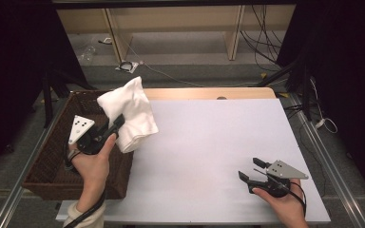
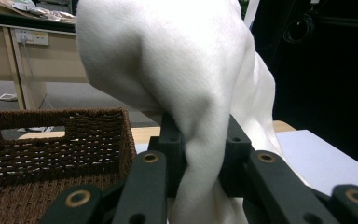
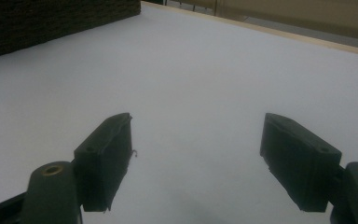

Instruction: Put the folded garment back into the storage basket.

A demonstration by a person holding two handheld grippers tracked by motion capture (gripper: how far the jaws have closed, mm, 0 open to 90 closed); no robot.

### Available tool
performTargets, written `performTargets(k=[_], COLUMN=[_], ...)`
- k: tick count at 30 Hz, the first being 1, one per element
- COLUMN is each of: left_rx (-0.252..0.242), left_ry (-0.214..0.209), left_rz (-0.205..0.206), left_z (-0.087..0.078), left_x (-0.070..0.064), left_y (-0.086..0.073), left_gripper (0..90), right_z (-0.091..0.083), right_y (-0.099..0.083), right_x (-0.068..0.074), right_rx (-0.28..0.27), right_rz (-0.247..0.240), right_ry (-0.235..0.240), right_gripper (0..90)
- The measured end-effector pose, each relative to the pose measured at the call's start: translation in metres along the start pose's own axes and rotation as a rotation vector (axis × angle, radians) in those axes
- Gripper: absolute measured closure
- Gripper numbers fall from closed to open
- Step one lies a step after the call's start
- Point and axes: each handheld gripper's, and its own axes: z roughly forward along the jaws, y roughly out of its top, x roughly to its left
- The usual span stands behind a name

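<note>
High view shows the left gripper (image 1: 119,119) clamped on a white cloth (image 1: 132,111). The cloth is up in the air, over the right edge of the brown basket (image 1: 47,156), at about ten o'clock on the white table (image 1: 209,156).

Left gripper view shows it close up. The two black jaws squeeze a fold of the cloth (image 2: 186,93) between them, and the rest puffs up above and hangs down below. The basket (image 2: 51,140) sits at about nine o'clock from the jaws.

The right gripper (image 1: 252,171) waits at about five o'clock on the table, and its jaws stand wide apart with nothing in them. Right gripper view shows bare table (image 3: 191,84) between them.

The cloth looks soft and light. It will bend and flop, and it will not break. It could slip if only a thin bit is pinched, so a thick fold is the best place to hold. I think it is going into the basket or coming out of it; I cannot tell which.
</note>
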Motion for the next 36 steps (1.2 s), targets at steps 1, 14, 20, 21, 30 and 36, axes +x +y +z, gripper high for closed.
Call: performTargets(k=[1,14,20,21,30,36], left_rx=[-0.002,-0.006,-0.007,-0.009,-0.011,-0.013], left_ry=[0.001,0.013,0.018,0.019,0.022,0.028], left_rz=[-0.001,-0.008,-0.014,-0.015,-0.018,-0.024], left_z=[0.0,-0.003,-0.003,-0.003,-0.006,-0.008], left_x=[0.0,0.006,0.008,0.008,0.012,0.015], left_y=[0.0,0.002,0.002,0.002,0.004,0.006], left_gripper=[74.6,74.5,74.6,74.6,74.5,74.6], right_z=[-0.001,0.0,0.0,0.0,0.0,0.0], right_y=[0.0,0.0,0.0,0.0,0.0,0.0], right_x=[0.0,0.0,0.0,0.0,0.0,0.0], right_rx=[0.008,0.003,0.009,0.01,0.004,0.004], right_rz=[-0.001,0.002,0.001,0.001,0.0,0.001], right_ry=[-0.003,0.0,-0.002,-0.002,-0.001,0.0], right_gripper=[25.9,26.0,26.0,26.0,26.0,26.0])
